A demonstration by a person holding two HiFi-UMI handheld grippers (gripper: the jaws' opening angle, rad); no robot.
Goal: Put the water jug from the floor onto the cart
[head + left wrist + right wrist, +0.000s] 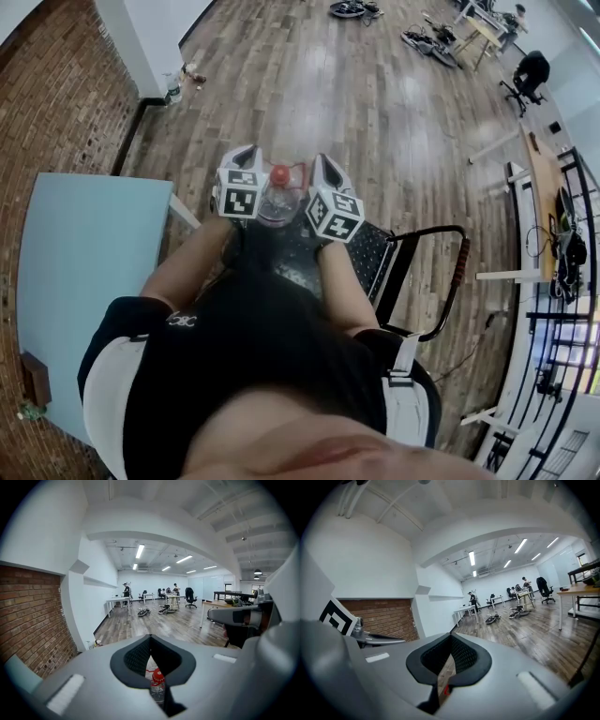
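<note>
The clear water jug with a red cap hangs in front of the person, squeezed between the sides of my two grippers. My left gripper presses its left side and my right gripper its right side. Both have their jaws shut with nothing between the pads. The black mesh cart with its curved handle stands just below and to the right of the jug. Below the left gripper's shut jaws I see the red cap. Under the right gripper only a red sliver of the cap shows.
A light blue tabletop lies at the left against a brick wall. A white pillar stands beyond it. Desks, a black office chair and shelving line the right side. Gear lies on the wooden floor far ahead.
</note>
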